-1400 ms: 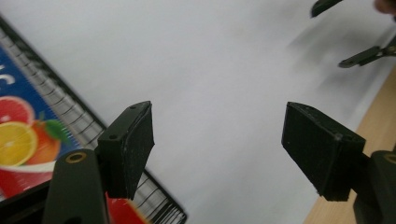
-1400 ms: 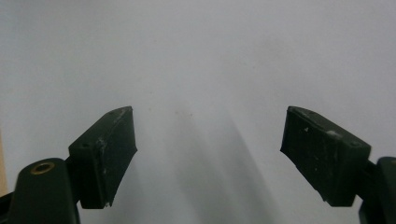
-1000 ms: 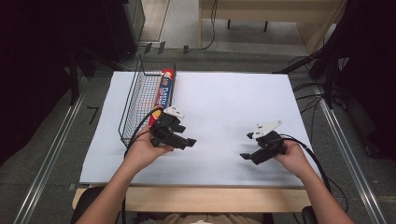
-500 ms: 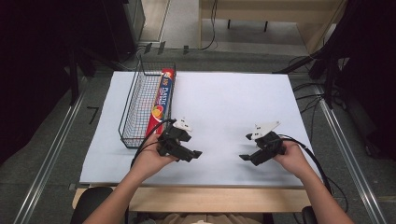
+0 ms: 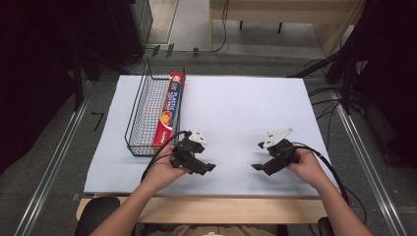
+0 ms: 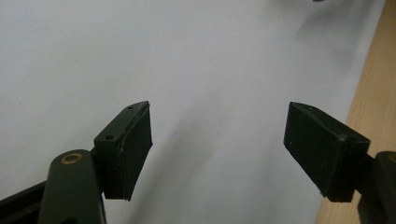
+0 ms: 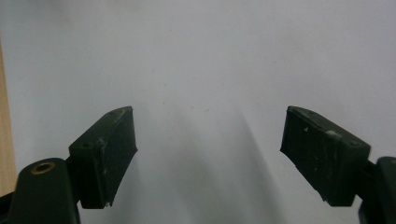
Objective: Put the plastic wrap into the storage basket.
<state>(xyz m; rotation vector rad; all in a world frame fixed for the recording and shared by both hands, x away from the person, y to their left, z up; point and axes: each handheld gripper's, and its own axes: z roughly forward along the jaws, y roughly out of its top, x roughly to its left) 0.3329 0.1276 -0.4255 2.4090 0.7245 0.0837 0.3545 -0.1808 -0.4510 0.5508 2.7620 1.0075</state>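
High view showed left gripper (image 5: pixel 209 168) drawn back from wire basket (image 5: pixel 142 110), where the plastic-wrap box (image 5: pixel 168 109) lay inside, toward the near table edge; both it and right gripper (image 5: pixel 256 167) empty, jaws spread, suggesting placement done.

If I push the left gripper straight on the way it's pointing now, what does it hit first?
Probably the white table cover: the open left gripper holds nothing and aims down at bare sheet, with the wooden table edge off to one side. Depth is unclear.
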